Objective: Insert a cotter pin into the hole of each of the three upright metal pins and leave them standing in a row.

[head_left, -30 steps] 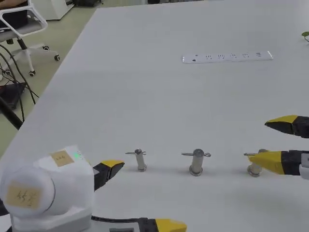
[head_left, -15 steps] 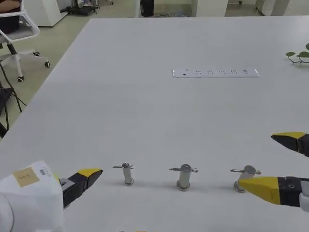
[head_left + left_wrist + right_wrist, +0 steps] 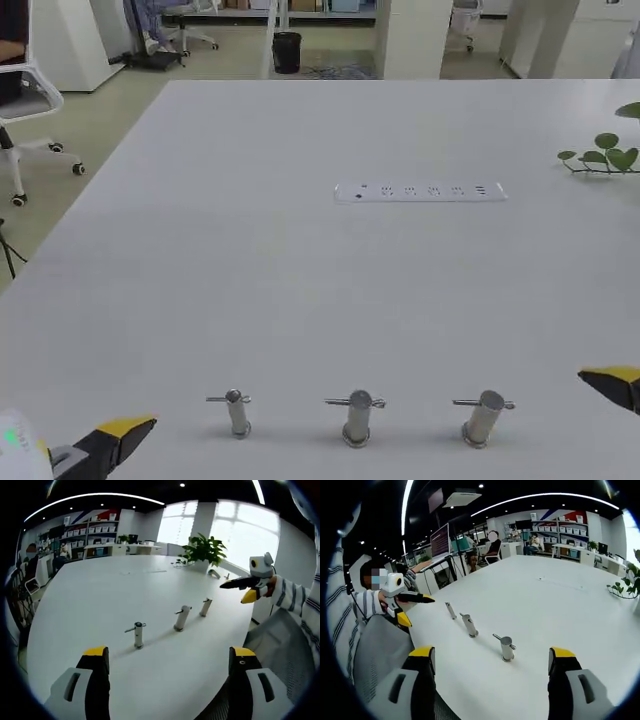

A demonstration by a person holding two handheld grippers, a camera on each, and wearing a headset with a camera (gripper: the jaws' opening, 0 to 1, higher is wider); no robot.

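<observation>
1. The white table [image 3: 300, 280] carried everything, with the power strip [image 3: 420, 191] lying across its middle.
2. The left gripper [image 3: 169, 655] was well to the near left of the power strip. Its jaws were wide apart and held nothing, and one yellow tip showed at the bottom left corner of the head view.
3. The right gripper [image 3: 491, 655] was well to the near right of the power strip, its jaws likewise spread wide and empty.
4. A leafy plant [image 3: 600, 157] lay to the right of the power strip, near the table edge.
5. The left pin [image 3: 238, 415], middle pin [image 3: 356, 422] and right pin [image 3: 481, 422] stood upright in a row parallel to the power strip. The row was well apart from the strip on the person's side, between the two grippers.
6. A cotter pin [image 3: 345, 402] crossed the top of each pin, sticking out mostly to the left.
</observation>
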